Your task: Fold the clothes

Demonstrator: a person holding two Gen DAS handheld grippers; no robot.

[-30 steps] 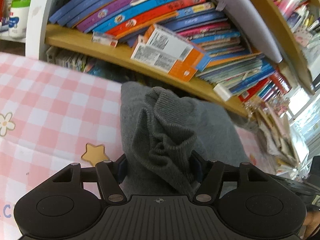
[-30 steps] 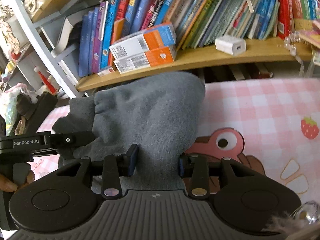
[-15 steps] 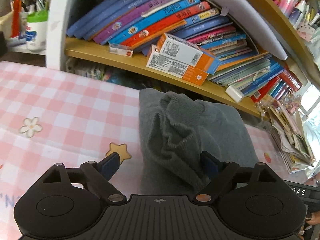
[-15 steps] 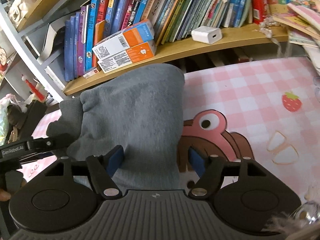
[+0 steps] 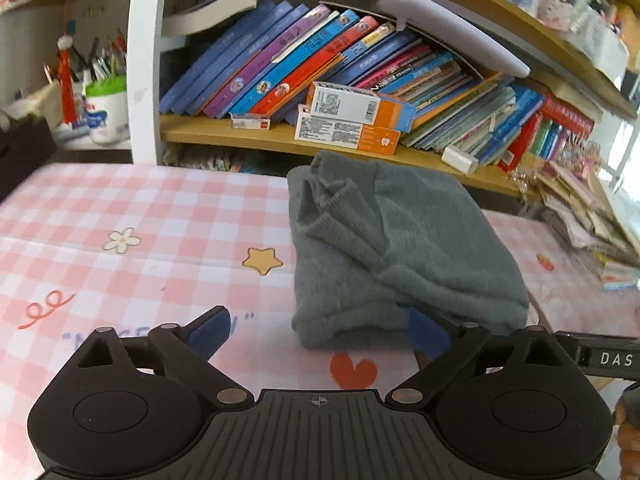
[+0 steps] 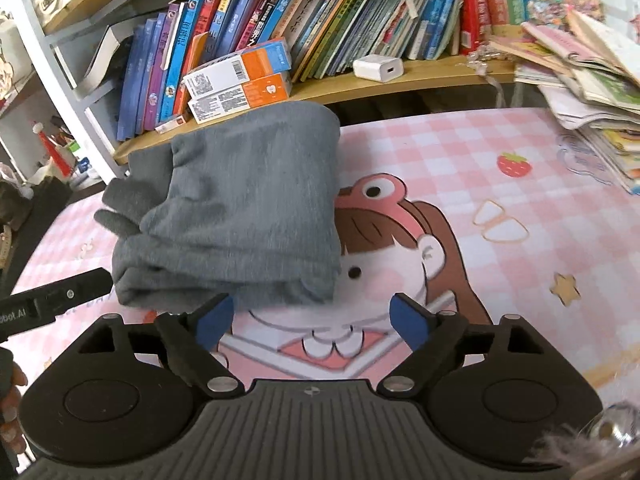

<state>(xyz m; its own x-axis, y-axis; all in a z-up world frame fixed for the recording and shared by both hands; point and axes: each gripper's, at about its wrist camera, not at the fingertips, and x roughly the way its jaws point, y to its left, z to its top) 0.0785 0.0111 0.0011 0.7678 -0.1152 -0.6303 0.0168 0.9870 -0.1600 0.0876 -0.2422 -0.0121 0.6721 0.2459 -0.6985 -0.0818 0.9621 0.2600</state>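
Two tools, left (image 5: 316, 330) and right (image 6: 312, 318), with jaws widening and empty, hover before a folded grey sweater (image 6: 244, 208) on the pink checked bench (image 6: 460, 160).

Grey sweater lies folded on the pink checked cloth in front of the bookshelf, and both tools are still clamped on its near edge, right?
Not quite. The grey sweater lies folded, but neither tool grips it: the right wrist view shows the right tool opening, clear of the fabric, and the left wrist view shows the left tool likewise.
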